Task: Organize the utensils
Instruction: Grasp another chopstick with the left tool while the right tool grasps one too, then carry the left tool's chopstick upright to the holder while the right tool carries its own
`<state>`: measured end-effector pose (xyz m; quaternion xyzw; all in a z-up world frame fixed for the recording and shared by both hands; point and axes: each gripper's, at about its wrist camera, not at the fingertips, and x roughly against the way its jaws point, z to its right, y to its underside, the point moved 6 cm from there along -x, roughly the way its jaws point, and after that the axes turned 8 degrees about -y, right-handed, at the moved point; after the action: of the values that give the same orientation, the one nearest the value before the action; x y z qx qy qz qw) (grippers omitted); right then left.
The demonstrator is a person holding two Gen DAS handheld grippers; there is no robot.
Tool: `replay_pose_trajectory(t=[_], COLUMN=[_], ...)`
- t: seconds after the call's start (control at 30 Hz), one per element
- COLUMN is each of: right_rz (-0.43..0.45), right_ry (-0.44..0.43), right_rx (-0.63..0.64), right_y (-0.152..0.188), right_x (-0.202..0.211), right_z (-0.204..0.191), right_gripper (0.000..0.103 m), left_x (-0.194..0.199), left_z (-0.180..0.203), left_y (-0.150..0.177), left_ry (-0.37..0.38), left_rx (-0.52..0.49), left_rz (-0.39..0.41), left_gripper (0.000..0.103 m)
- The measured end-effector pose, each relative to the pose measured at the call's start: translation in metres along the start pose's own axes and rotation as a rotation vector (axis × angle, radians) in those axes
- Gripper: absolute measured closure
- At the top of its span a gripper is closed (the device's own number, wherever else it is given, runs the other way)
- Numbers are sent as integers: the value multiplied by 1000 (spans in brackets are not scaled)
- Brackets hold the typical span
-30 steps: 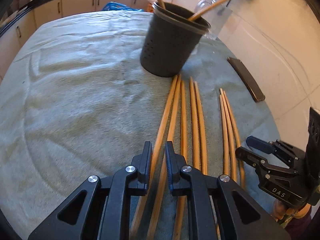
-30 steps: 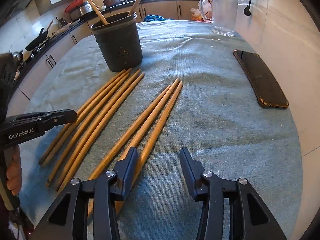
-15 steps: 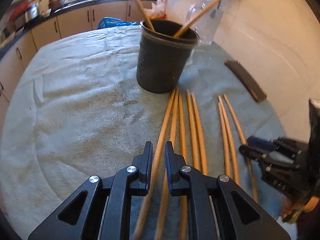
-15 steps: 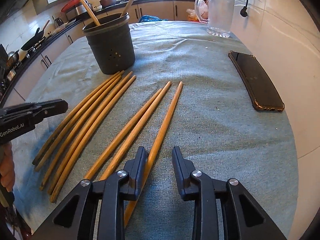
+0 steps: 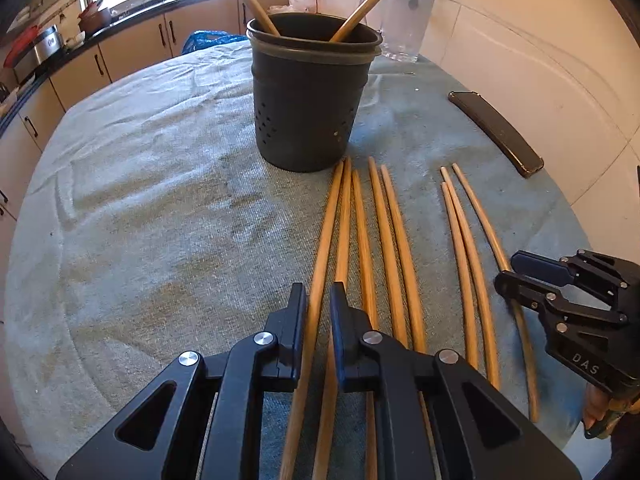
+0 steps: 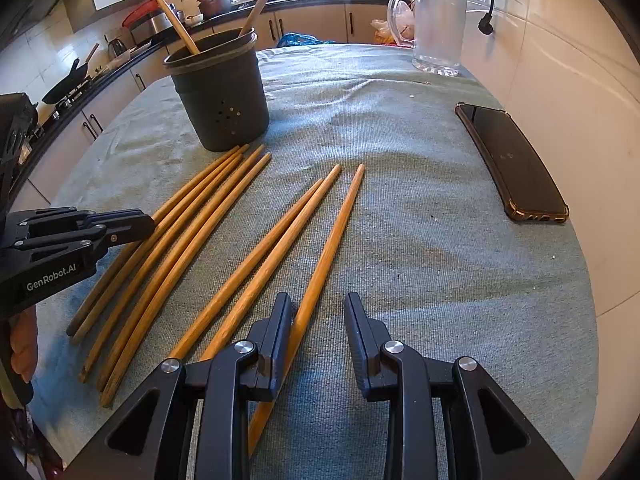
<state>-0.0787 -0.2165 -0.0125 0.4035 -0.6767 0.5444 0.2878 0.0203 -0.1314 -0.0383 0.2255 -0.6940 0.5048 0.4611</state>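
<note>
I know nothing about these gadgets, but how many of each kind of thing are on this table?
Wooden chopsticks outside the pot: 8
Wooden chopsticks standing in the pot: 2
Dark pot: 1
Phone: 1
Clear jug: 1
Total: 13

On the worktop (image 6: 440,240): holder (image 6: 220,96) far left with two sticks in it, chopsticks (image 6: 192,236) fanned before it, phone (image 6: 516,164) right, jug (image 6: 438,36) behind.
</note>
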Motion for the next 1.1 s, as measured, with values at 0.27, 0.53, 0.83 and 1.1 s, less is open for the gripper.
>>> replay_pose_trajectory(t=[0.27,0.53,0.83,1.1], right_rz=[-13,-64,-118,-185], right_ry=[-50,-38,-12,25], right_rx=[-82,-60,-30,-31], right_y=[3,39,30,-11], right_x=[5,35,31,2], right_z=[18,38,38,46], right_gripper=[95,95,78,78], left_x=[6,40,27,4], left_z=[-18,-52,-47,-42], left_y=[17,77,51,21], left_ry=[-12,-16,-6,-61], left_rx=[128,235,186,105], left_rz=[-41,-90,-98,-133], left_gripper=[96,96,85,85])
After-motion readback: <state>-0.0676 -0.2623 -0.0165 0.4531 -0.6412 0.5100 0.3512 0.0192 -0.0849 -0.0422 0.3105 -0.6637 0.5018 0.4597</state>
